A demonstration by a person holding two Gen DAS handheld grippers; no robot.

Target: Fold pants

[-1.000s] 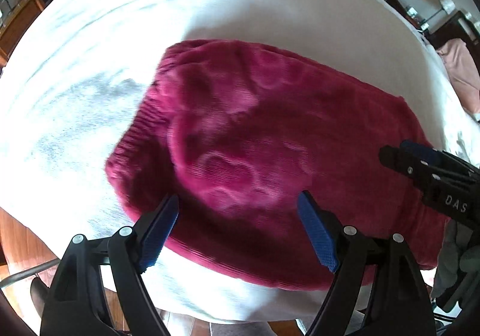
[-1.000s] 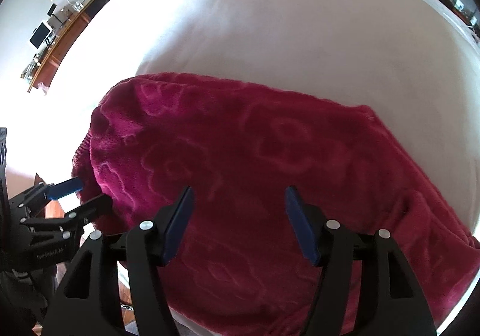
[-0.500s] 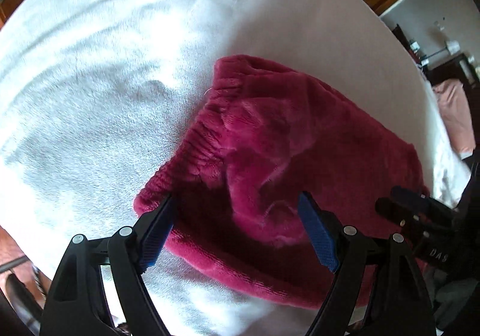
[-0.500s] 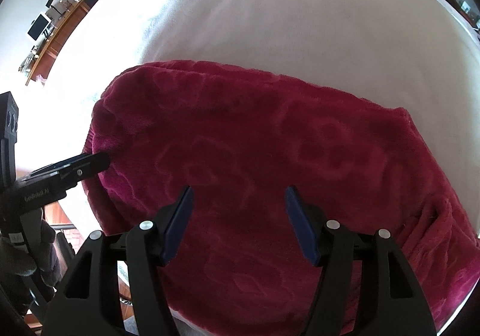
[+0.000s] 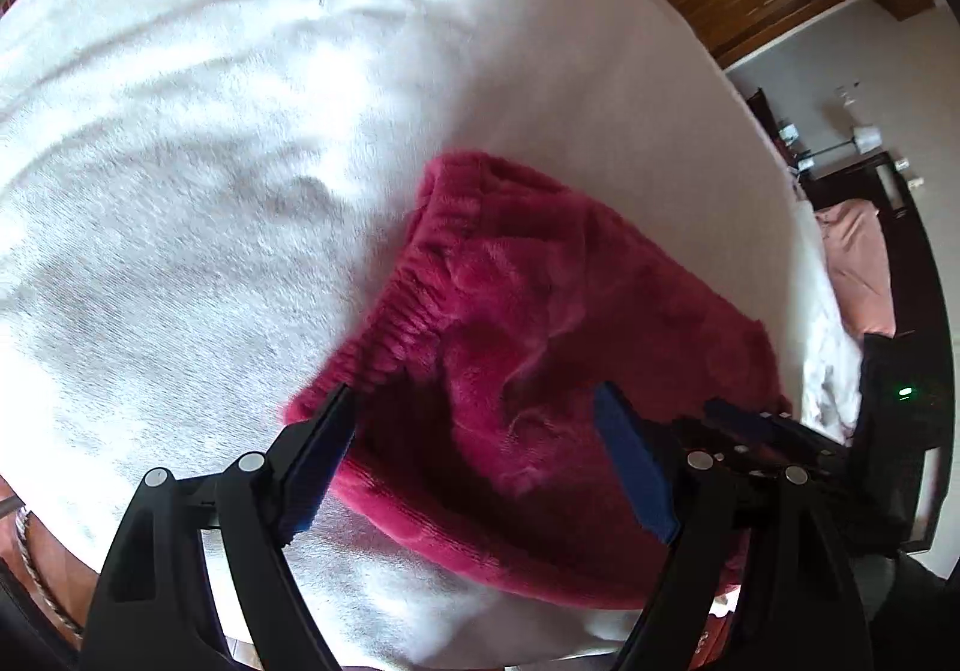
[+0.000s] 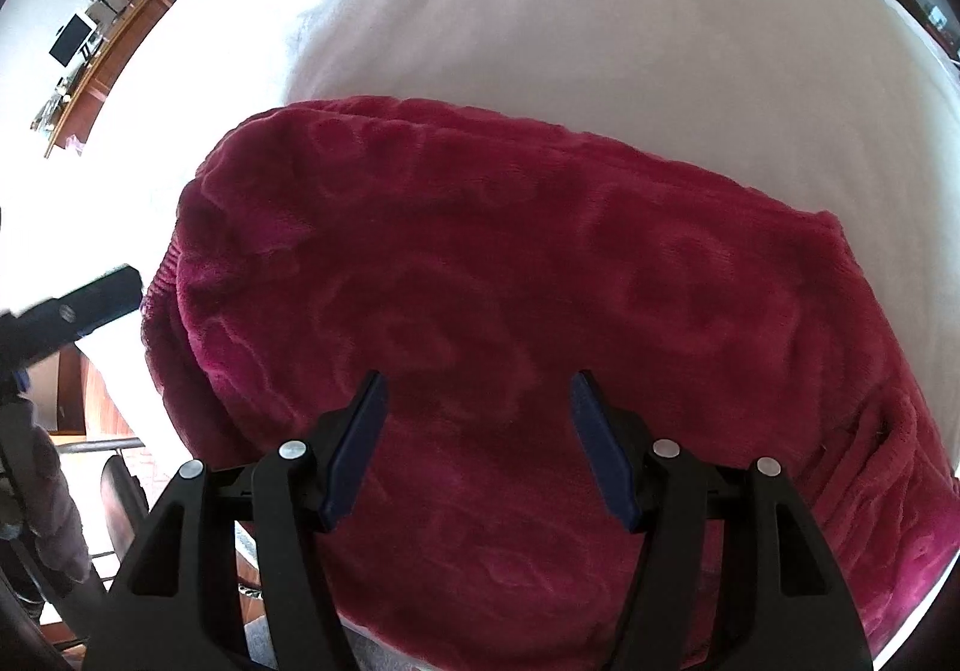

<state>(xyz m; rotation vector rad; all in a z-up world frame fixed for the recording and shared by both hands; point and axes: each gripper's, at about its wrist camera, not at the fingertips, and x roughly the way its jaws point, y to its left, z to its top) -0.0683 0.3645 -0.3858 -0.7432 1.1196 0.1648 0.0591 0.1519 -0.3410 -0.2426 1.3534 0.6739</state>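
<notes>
A pair of deep pink fleece pants (image 6: 510,311) lies folded into a thick bundle near the front edge of a table covered with a white cloth (image 5: 180,191). The ribbed elastic waistband (image 5: 414,305) faces the left side of the bundle. The left gripper (image 5: 474,461) hovers low over the waistband corner, its blue-padded fingers spread wide with nothing between them. The right gripper (image 6: 477,443) hovers over the middle of the bundle, its fingers likewise spread and empty; the left tool's dark tip shows at the left edge of that view.

The folding looks far along, with the pants already doubled over on themselves. This seems a pause between folds or a final tidying. A further fold would call for each gripper to close on an edge of the thick fleece, the left at the waistband, and carry it across without dragging the lower layers.

Compared with a second ago, the left gripper has swung leftward and dropped nearer the waistband corner, so more bare cloth fills its view. The right gripper has shifted only slightly, and both remain unclosed
</notes>
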